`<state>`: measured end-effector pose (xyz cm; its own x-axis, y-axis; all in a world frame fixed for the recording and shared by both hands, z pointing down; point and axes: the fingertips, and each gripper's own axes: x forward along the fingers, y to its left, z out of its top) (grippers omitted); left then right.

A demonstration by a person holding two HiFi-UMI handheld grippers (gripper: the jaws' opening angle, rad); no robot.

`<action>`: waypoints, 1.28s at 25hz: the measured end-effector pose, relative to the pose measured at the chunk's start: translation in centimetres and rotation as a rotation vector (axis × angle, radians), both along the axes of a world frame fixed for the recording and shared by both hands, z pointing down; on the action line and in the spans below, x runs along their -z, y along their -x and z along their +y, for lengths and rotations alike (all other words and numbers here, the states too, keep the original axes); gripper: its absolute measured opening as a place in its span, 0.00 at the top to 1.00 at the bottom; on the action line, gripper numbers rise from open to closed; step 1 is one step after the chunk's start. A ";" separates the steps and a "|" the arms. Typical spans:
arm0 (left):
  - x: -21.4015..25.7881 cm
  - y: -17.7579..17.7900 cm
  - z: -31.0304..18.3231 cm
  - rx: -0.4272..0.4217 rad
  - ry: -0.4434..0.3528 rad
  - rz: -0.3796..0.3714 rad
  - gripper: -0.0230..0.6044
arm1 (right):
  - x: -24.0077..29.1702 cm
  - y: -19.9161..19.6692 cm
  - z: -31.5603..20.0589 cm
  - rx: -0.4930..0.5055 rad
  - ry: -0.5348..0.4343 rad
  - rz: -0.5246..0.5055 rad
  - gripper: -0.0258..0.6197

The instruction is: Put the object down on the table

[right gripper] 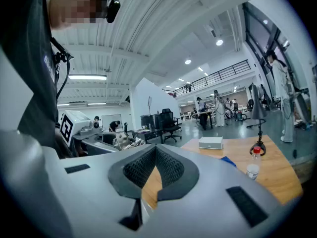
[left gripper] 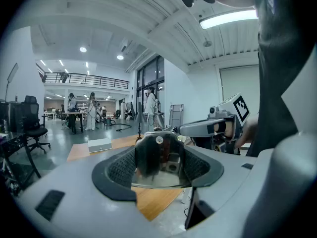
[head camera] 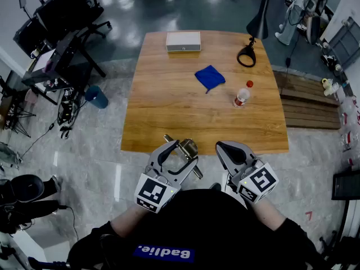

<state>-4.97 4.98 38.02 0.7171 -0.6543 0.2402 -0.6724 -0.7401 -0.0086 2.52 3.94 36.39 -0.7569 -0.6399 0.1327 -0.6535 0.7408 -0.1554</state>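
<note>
Presently grips shiny metal object (left gripper: 157, 157) wide in left hand-held gripper (head camera: 181, 155), poised at tabletop's (head camera: 169, 100) near edge, bare wood straight ahead; right hand-held gripper (head camera: 226, 147) alongside, closed, empty.

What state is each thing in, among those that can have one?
left gripper: shut on the metal object
metal object: held, not yet on the table
right gripper: shut, empty
bottle: upright, capped
blue cloth: crumpled, on the table
white box: closed, lying flat
</note>
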 end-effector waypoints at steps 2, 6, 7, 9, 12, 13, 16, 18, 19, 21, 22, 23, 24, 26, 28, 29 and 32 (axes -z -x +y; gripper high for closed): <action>0.0 0.1 0.0 -0.002 -0.002 -0.005 0.49 | 0.0 0.1 0.0 -0.001 0.000 -0.001 0.95; 0.2 0.1 0.0 -0.002 -0.002 -0.006 0.49 | 0.2 0.1 0.0 -0.002 0.001 -0.001 0.95; 0.1 0.1 0.0 -0.002 0.000 -0.006 0.49 | 0.2 0.1 0.0 -0.001 0.001 -0.001 0.95; -0.1 0.1 -0.1 -0.002 0.004 -0.008 0.49 | 0.1 0.1 -0.1 -0.001 0.002 -0.002 0.95; -0.3 0.0 -0.1 -0.001 0.006 -0.011 0.49 | 0.0 0.0 -0.1 0.000 0.003 -0.006 0.95; -0.2 0.0 0.0 -0.001 0.007 -0.012 0.49 | 0.1 0.1 0.0 0.002 0.002 -0.012 0.95; 0.0 0.0 0.2 -0.004 0.008 -0.011 0.49 | 0.6 0.3 0.4 0.012 -0.002 -0.034 0.95; 0.0 0.0 0.2 -0.005 0.006 -0.010 0.49 | 0.6 0.4 0.5 0.015 -0.005 -0.039 0.95; 0.0 0.0 0.2 -0.005 0.004 -0.010 0.49 | 0.6 0.4 0.6 0.017 -0.006 -0.041 0.95; 0.1 0.1 0.1 -0.004 0.000 -0.010 0.49 | 0.6 0.5 0.6 0.019 -0.008 -0.041 0.95; 0.2 0.0 0.1 -0.003 -0.002 -0.010 0.49 | 0.6 0.5 0.7 0.021 -0.008 -0.041 0.95; 0.2 -0.1 0.1 -0.001 -0.004 -0.010 0.49 | 0.6 0.3 0.7 0.022 -0.007 -0.041 0.95; 0.2 -0.4 0.2 0.001 -0.005 -0.011 0.49 | 0.6 0.0 0.8 0.025 -0.007 -0.041 0.95; 0.2 -1.3 0.4 0.007 -0.007 -0.014 0.49 | 0.4 -0.9 1.0 0.030 -0.007 -0.042 0.95; 0.1 -2.1 0.5 0.018 -0.008 -0.019 0.49 | 0.3 -1.9 1.1 0.036 -0.007 -0.045 0.95; 0.2 -2.5 0.5 0.025 -0.008 -0.022 0.49 | 0.3 -2.4 1.1 0.041 -0.008 -0.047 0.95; 0.3 -3.7 0.4 0.046 -0.013 -0.034 0.49 | 0.4 -3.7 1.0 0.059 -0.010 -0.059 0.95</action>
